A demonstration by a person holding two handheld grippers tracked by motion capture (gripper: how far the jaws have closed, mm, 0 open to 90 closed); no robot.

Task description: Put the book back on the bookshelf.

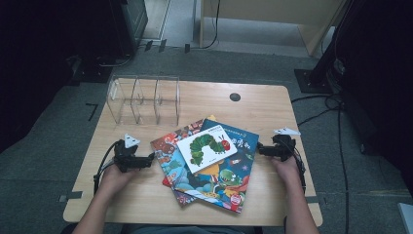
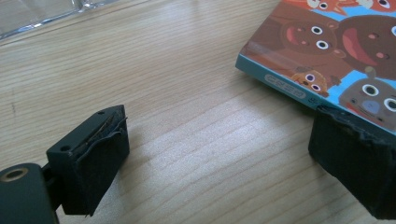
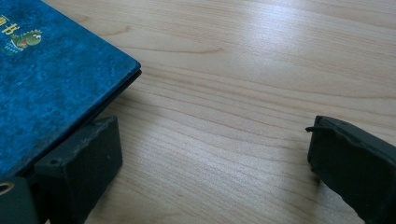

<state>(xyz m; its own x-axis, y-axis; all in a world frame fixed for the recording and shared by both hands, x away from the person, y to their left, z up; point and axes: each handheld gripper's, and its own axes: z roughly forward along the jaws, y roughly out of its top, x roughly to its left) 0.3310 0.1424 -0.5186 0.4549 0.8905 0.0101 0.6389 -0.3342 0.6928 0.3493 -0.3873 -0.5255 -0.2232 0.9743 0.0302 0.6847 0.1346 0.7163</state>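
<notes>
Two forearms come in from the near edge of the table point(image 1: 272, 100), each hand holding a gripper at one side of a loose pile of picture books. On the person's left, the left gripper point(image 1: 146, 161) rests low on the wood with its jaws spread wide and nothing between them; in its own view one jaw sits right at the edge of the bear book point(image 2: 336, 51), the bottom one of the pile. On the other side, the right gripper point(image 1: 260, 148) is likewise spread and holds nothing; its own view has one jaw tucked just under the overhanging corner of the blue book point(image 3: 51, 79). On top of the pile lies the small caterpillar book point(image 1: 207, 147), skewed across the others.

Farther back, near the far left corner, stands a clear rack point(image 1: 143, 100) with upright dividers, well apart from the books.

The step in hand looks like squaring up or lifting the pile from both sides. To do it well, I would keep both grippers flat on the table, bring them inward evenly so the covers slide rather than buckle, and watch that the top book does not skate off.
</notes>
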